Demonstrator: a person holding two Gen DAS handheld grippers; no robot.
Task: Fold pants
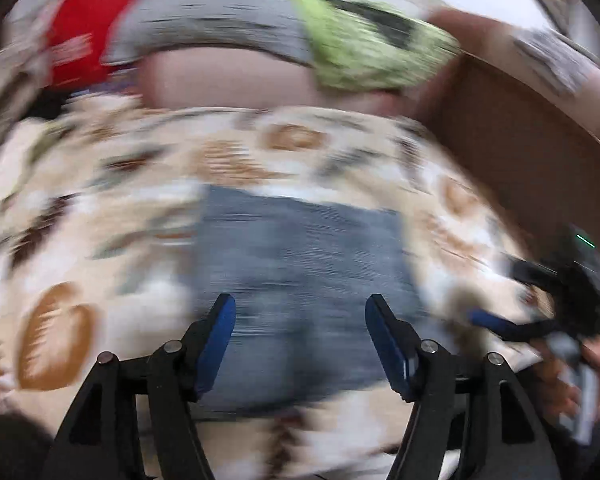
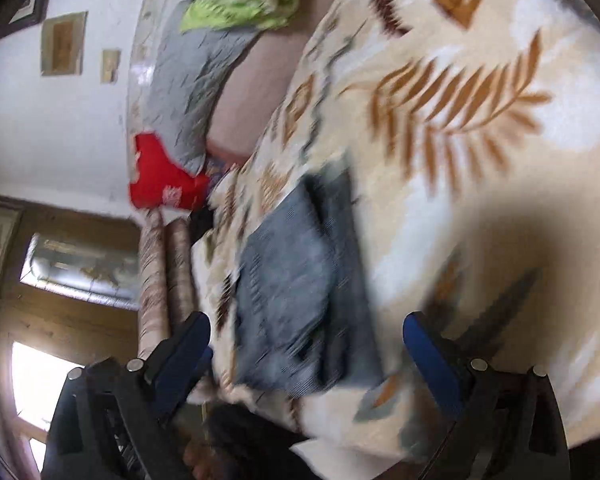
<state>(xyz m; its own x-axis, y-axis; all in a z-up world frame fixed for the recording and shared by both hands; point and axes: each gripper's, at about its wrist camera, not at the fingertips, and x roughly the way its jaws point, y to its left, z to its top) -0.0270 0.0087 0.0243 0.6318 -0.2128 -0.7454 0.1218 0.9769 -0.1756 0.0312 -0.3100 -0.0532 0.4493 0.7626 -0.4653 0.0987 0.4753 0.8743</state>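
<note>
The blue-grey denim pants (image 1: 300, 276) lie folded into a compact rectangle on a cream bedspread with a brown leaf print (image 1: 100, 208). Both views are motion-blurred. My left gripper (image 1: 300, 312) is open and empty, hovering over the near edge of the pants. My right gripper (image 2: 306, 332) is open and empty, with the folded pants (image 2: 296, 292) between and beyond its fingers; this view is rolled sideways. The right gripper also shows in the left wrist view (image 1: 540, 320) at the right, held by a hand.
A red pillow (image 1: 84, 36), a grey quilt (image 1: 220, 16) and a green patterned pillow (image 1: 364, 44) lie at the far side of the bed. A brown wooden headboard (image 1: 520, 152) stands at the right. The right wrist view shows a white wall (image 2: 60, 128) and a wooden window frame (image 2: 60, 320).
</note>
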